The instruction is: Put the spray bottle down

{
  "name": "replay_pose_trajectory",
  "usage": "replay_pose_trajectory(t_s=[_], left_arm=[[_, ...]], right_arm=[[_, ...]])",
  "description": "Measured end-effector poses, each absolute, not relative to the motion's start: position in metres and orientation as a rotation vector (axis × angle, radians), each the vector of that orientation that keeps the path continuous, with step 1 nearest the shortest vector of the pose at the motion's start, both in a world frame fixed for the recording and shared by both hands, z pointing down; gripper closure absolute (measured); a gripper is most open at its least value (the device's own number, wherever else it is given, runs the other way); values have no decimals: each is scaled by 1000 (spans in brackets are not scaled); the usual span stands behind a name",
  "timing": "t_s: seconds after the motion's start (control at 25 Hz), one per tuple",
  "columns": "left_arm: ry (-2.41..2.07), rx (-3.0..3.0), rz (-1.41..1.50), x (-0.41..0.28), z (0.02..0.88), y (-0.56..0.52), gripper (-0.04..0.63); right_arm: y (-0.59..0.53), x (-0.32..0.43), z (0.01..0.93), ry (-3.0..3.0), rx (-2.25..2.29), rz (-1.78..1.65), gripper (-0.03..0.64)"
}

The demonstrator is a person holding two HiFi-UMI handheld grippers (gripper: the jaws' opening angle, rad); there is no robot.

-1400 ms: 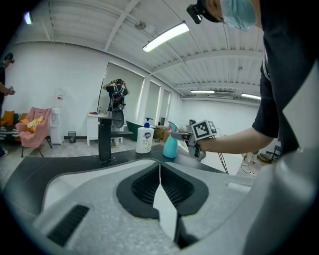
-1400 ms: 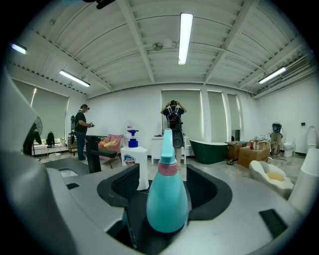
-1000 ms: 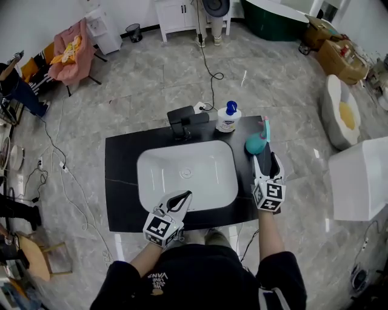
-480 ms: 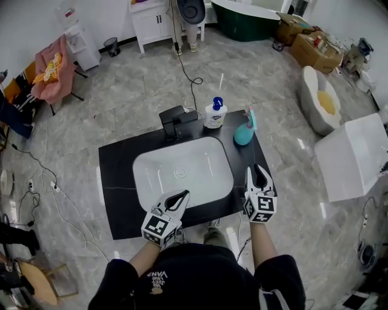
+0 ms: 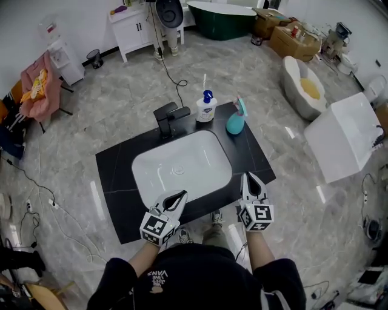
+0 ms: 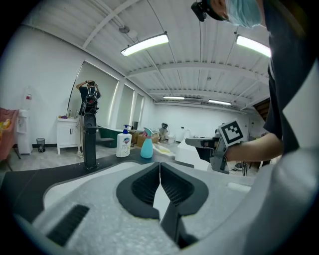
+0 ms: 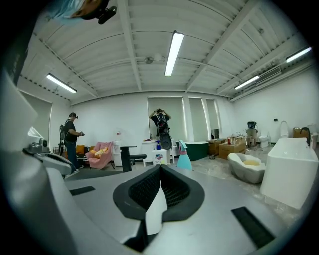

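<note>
Spray bottle [image 5: 235,121]: we find it upright near the black countertop's [image 5: 118,175] far right corner, beside a pump bottle [image 5: 207,108].
Left gripper [image 5: 183,194]: jaws pressed together, empty, at the near edge.
Right gripper [image 5: 248,177]: jaws pressed together, empty, well apart from the spray bottle.

I count two bottles on counter: one teal spray bottle [image 5: 235,123], one white pump bottle [image 5: 206,108]. One black faucet [image 5: 168,116]. One white sink basin [image 5: 203,162], set in one black countertop [image 5: 115,175]. Two grippers in frame: left gripper [image 5: 181,195], right gripper [image 5: 248,177]. Past counter I make out one green bathtub [image 5: 221,11], two cardboard boxes [image 5: 295,40], one white cabinet [image 5: 134,24], one small black bin [image 5: 94,58]. Remaining floor clutter too small for me to tally.
</note>
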State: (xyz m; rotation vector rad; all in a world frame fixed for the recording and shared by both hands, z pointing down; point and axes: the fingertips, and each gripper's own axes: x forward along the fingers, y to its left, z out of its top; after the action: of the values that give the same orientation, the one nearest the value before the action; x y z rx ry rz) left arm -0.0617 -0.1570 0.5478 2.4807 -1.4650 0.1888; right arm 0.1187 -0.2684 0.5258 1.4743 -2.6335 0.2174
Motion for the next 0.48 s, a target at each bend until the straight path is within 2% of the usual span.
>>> replay_pose_trajectory(t_s=[0.48], left_arm=[[-1422,2554,168,-72,537,-130,575]], right_arm=[[-190,104,519,-2647,1517,323,614]])
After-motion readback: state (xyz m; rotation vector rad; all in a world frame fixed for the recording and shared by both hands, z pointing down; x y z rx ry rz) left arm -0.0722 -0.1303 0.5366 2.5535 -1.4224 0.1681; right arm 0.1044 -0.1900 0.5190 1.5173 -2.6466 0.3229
